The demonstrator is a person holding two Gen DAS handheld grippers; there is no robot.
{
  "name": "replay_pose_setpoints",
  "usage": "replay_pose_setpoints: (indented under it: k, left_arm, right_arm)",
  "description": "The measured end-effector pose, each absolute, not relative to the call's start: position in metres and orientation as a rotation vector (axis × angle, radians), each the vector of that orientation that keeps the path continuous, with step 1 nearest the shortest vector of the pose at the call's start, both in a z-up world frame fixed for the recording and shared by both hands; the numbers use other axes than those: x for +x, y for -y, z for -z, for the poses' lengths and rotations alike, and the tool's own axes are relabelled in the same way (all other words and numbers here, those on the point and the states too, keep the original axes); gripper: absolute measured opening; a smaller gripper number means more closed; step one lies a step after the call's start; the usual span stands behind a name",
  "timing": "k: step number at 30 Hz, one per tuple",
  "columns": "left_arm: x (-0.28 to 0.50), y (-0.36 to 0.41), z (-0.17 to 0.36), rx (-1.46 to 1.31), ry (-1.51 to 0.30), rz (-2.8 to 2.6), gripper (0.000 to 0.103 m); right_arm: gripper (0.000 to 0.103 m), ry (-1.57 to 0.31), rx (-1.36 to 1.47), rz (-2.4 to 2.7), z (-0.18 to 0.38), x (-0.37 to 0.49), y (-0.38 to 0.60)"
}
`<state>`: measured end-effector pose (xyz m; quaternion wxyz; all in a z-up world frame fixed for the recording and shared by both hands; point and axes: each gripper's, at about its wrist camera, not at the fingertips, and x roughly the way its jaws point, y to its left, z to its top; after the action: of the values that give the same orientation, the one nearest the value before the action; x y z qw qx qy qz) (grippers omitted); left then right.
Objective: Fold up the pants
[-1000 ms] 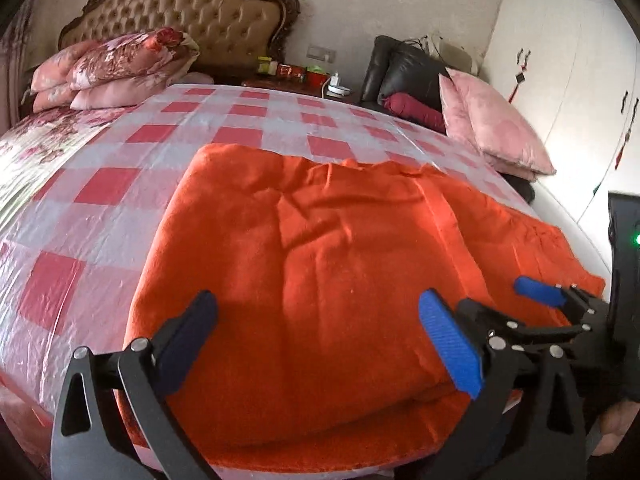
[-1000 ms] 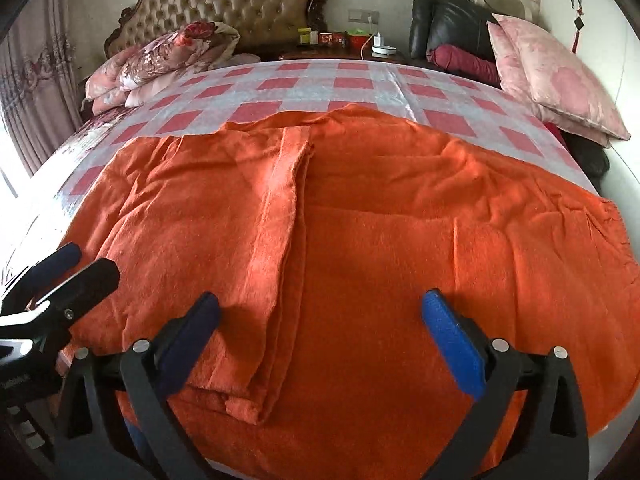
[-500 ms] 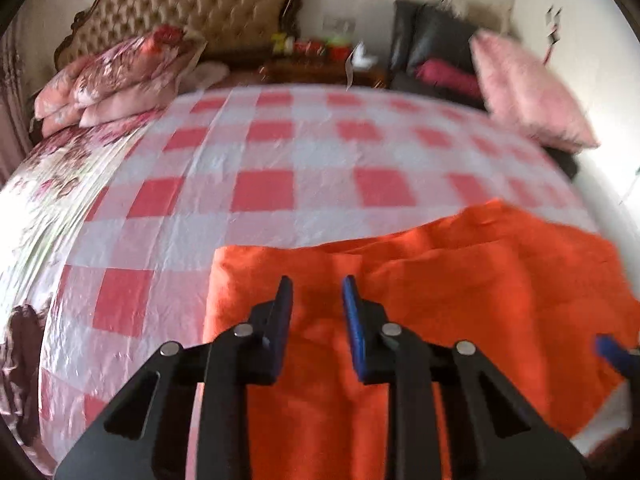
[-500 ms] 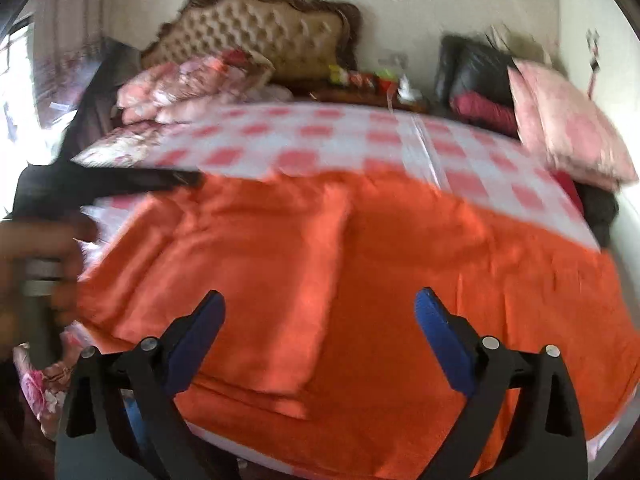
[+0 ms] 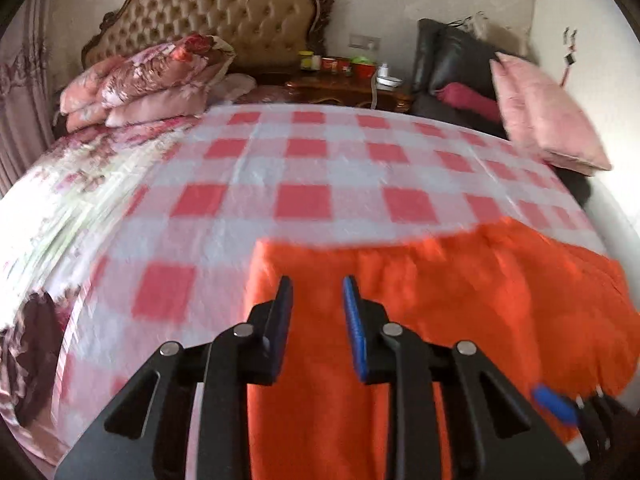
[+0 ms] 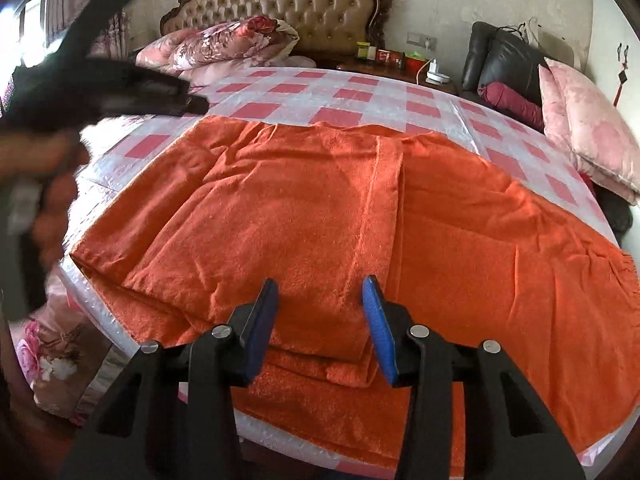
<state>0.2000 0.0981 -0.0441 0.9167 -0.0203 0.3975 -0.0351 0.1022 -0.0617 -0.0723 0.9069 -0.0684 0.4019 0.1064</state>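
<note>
Both grippers hover low at the bottom of their frames, the left gripper [image 5: 317, 300] with jaws narrowly apart over the pants' left edge and the right gripper [image 6: 320, 300] with jaws apart above the fold, neither holding cloth. Beyond them the orange pants [image 6: 400, 220], partly folded, lie spread across the checked bed [image 5: 304, 168], probably for a flat next fold. No writing is legible, even on the far nightstand's jars [image 6: 384, 55].
</note>
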Motion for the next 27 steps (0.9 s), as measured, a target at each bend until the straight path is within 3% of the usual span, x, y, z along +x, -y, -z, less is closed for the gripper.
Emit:
replay_pose_setpoints:
  k: [5, 10, 15, 19, 25, 27]
  left_arm:
    - [0.157, -0.088, 0.084, 0.042, -0.848, 0.047, 0.03]
    - [0.138, -0.098, 0.088, 0.074, -0.815, 0.014, 0.055]
    - [0.128, -0.104, 0.091, 0.063, -0.761, 0.025, 0.06]
    - [0.127, -0.114, 0.092, -0.005, -0.745, 0.03, 0.071]
    - [0.119, -0.123, 0.09, -0.009, -0.746, 0.042, 0.075]
    - [0.112, -0.133, 0.089, -0.041, -0.749, 0.059, 0.072]
  right_arm:
    - [0.043, -0.83, -0.144, -0.224, 0.072, 0.102, 0.062]
    - [0.043, -0.833, -0.147, -0.222, 0.073, 0.102, 0.063]
    - [0.044, -0.861, -0.107, -0.262, 0.065, 0.104, 0.068]
    - [0.059, -0.795, -0.099, -0.22, 0.035, 0.122, 0.077]
    - [0.059, -0.865, -0.21, -0.173, 0.031, 0.197, 0.068]
    - [0.059, -0.9, -0.262, -0.124, 0.04, 0.213, 0.07]
